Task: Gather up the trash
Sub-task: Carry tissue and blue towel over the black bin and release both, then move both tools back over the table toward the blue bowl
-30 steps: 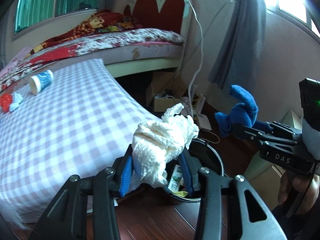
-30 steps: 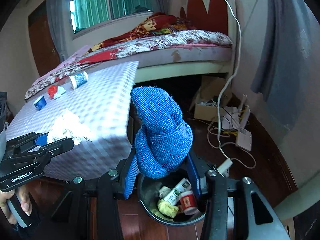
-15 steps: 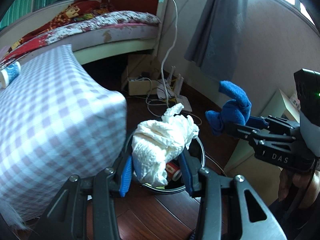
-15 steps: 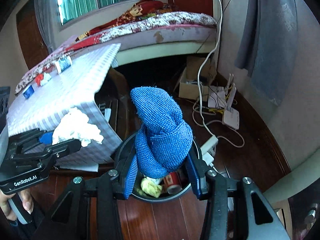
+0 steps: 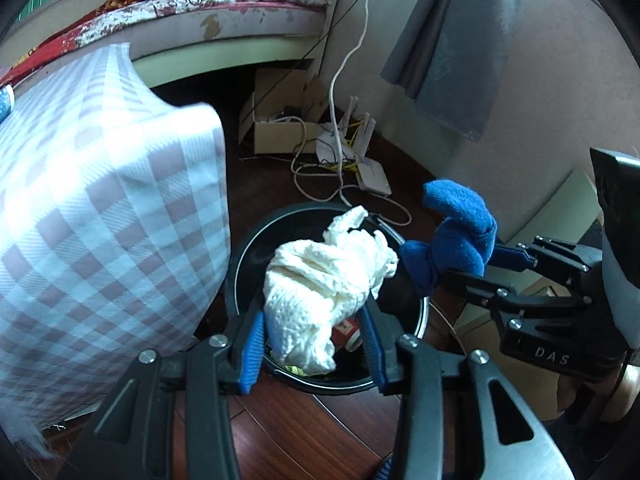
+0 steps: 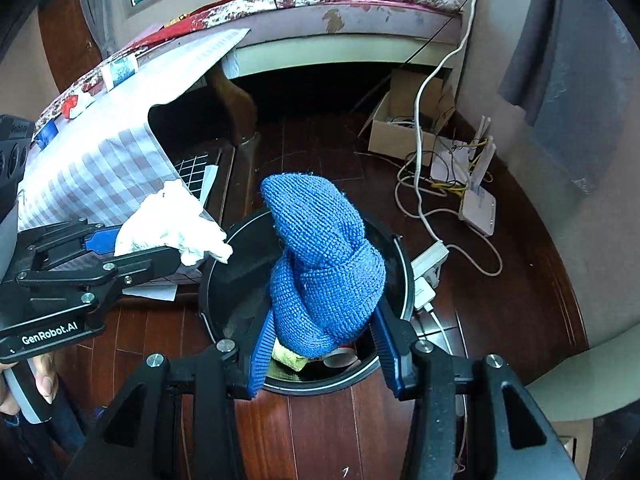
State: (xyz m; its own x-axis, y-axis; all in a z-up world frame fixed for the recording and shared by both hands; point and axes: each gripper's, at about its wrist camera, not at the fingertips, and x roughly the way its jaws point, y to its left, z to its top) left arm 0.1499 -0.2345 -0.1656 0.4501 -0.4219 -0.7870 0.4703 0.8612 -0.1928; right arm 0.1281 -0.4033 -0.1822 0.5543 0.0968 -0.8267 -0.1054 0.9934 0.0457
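Note:
A crumpled white paper wad [image 5: 324, 284] is clamped in my left gripper [image 5: 316, 344], which is shut on it above a round black trash bin [image 5: 248, 256] on the floor. In the right wrist view the same wad [image 6: 168, 224] hangs at the bin's left rim. My right gripper [image 6: 320, 340] is shut on a knotted blue knit sock [image 6: 324, 264] directly over the bin [image 6: 224, 280]. The left wrist view shows that sock [image 5: 452, 232] at the bin's right edge. Cans and scraps lie in the bin's bottom, mostly hidden by the held items.
A table with a checked lilac cloth [image 5: 100, 208] stands left of the bin, with cups and wrappers [image 6: 120, 68] on it. Behind are a bed [image 6: 340, 12], a cardboard box [image 6: 404, 132], white cables and a router [image 6: 476, 204]. A grey curtain [image 5: 456, 40] hangs at right.
Both grippers have sunk and tilted downward with their loads, coming from beside the table to right over the bin. The bin now fills the middle of both views. Neither grip has altered.

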